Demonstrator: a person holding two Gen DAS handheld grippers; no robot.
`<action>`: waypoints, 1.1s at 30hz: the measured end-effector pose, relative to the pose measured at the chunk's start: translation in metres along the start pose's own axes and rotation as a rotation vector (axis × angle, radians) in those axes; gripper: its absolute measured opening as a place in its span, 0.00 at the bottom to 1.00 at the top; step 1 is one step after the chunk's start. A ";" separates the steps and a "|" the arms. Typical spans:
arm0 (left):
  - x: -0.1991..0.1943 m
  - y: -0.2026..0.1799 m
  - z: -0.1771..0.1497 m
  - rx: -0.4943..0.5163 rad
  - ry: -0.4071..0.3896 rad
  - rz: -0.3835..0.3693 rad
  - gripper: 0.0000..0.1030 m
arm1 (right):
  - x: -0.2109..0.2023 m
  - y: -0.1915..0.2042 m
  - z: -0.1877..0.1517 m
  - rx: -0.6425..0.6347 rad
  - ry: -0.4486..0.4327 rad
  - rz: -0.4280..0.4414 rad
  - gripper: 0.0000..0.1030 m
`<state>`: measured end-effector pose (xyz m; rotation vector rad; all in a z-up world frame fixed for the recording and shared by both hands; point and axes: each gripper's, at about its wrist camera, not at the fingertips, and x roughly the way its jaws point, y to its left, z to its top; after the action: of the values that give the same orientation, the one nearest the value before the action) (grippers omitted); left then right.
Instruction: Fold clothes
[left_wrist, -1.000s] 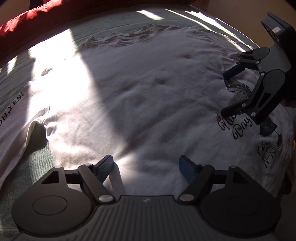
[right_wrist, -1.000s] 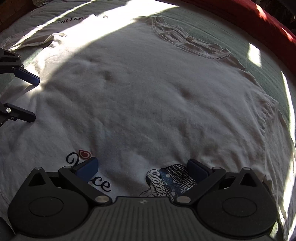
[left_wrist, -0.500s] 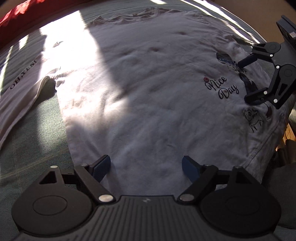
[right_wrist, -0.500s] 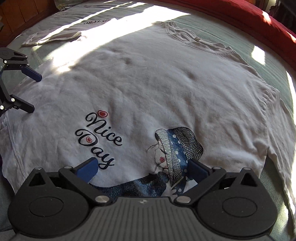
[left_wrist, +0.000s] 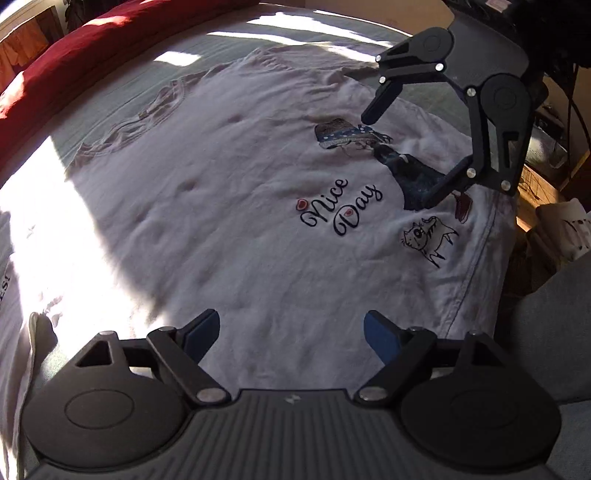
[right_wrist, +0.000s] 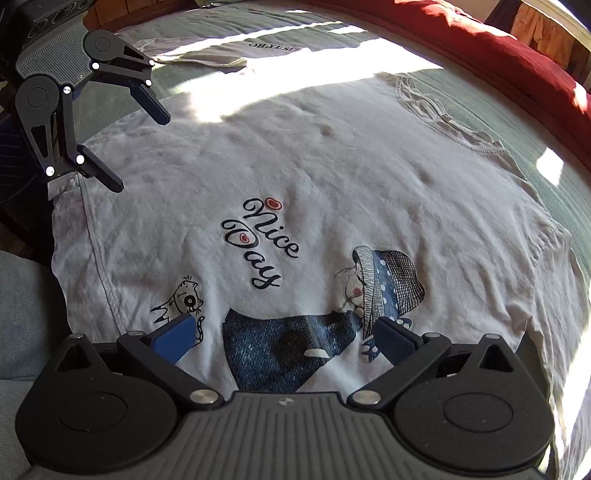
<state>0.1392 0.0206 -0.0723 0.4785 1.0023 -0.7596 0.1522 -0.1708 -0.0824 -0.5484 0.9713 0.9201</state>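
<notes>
Now, before the first fold: white T-shirt (left_wrist: 229, 236) lies spread flat; left gripper (left_wrist: 291, 332) and right gripper (right_wrist: 284, 332) hover above it, fingers apart, empty. Next, each probably needs an edge to pinch, perhaps the hem (right_wrist: 99, 266).

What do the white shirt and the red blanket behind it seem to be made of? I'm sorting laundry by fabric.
White shirt: likely cotton knit, matte, with soft wrinkles and a stitched hem. Red blanket: looks like a thick, soft, matte fabric, perhaps fleece; too far away to be sure.
</notes>
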 end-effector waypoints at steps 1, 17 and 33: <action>0.006 -0.004 0.008 0.026 -0.024 -0.008 0.82 | 0.005 0.000 0.010 -0.025 -0.025 0.001 1.00; 0.008 -0.051 -0.036 0.176 0.071 -0.125 0.82 | 0.010 0.039 -0.044 -0.178 -0.002 0.078 1.00; 0.012 -0.014 -0.011 0.131 0.044 -0.039 0.82 | 0.002 -0.037 -0.059 0.299 0.035 -0.036 1.00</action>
<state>0.1257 0.0147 -0.0884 0.5926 1.0095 -0.8566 0.1569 -0.2334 -0.1124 -0.3284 1.1039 0.7181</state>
